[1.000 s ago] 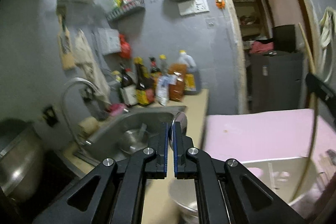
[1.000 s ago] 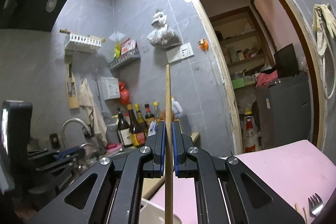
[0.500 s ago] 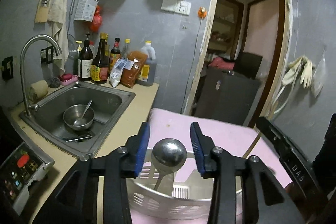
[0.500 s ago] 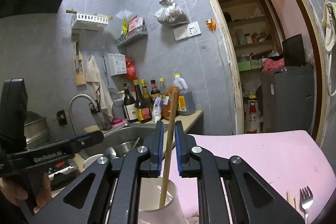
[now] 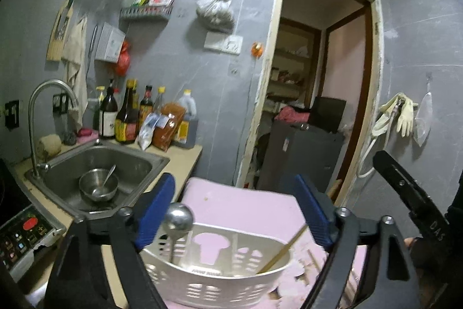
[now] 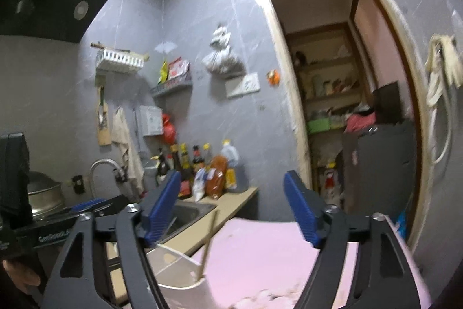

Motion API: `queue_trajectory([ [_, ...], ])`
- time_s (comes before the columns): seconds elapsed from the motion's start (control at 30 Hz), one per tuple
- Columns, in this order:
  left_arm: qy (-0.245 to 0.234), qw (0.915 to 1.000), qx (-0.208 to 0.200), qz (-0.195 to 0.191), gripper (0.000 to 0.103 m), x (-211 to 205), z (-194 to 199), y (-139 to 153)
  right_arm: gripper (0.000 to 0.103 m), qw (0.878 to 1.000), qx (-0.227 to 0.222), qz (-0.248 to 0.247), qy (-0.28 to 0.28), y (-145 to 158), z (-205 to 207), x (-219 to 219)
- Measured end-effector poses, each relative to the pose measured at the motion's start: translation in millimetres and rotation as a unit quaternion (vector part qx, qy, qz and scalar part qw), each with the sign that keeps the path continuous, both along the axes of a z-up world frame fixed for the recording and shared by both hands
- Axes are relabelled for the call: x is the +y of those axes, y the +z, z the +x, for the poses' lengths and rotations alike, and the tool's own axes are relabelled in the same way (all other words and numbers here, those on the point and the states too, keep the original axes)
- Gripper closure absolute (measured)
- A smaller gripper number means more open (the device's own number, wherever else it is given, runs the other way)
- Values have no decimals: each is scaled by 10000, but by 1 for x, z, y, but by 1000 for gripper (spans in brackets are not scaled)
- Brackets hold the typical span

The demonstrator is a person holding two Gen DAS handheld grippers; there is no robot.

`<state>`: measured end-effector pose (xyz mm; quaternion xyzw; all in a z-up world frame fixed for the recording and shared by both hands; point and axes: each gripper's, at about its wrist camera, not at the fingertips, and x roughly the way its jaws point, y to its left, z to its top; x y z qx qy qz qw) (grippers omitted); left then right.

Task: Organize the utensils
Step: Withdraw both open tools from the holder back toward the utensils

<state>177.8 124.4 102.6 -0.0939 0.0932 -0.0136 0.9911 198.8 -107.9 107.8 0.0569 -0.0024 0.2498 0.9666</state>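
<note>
A white basket [image 5: 231, 277] sits on the pink mat [image 5: 246, 207] that covers the bench. In it a steel ladle [image 5: 178, 217] stands upright at the left end, and a chopstick [image 5: 285, 249] leans toward the right rim. The left claw [image 5: 234, 210] is above the basket, jaws opening wide; the ladle is close to the left pad, unpressed. The right claw [image 6: 231, 210] is opening too, with the chopstick [image 6: 208, 239] free between its pads. The sink [image 5: 136, 161] lies to the left, holding a bowl [image 5: 98, 187].
</note>
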Motion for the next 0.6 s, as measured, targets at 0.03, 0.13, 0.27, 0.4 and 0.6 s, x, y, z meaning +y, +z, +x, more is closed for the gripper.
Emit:
queue_trajectory([
  [0.03,-18,10000,-54,17,17,-5,-1,1,19,9999,-60,-38,-75,2,-4,-6],
  [0.13,-87,9998,-189,77,7,-22,-7,4,10,9993,-200,-153,-289,6,-15,-26],
  [0.27,-206,9994,-259,132,4,-44,-14,4,0,9982,-214,-290,-487,4,-29,-55],
  [0.4,-284,9992,-236,165,4,-65,-21,-2,0,9968,-141,-389,-689,-3,-40,-78],
  [0.6,-279,9985,-322,337,4,-93,-33,-15,0,9911,-216,-589,-1171,-20,-61,-107],
])
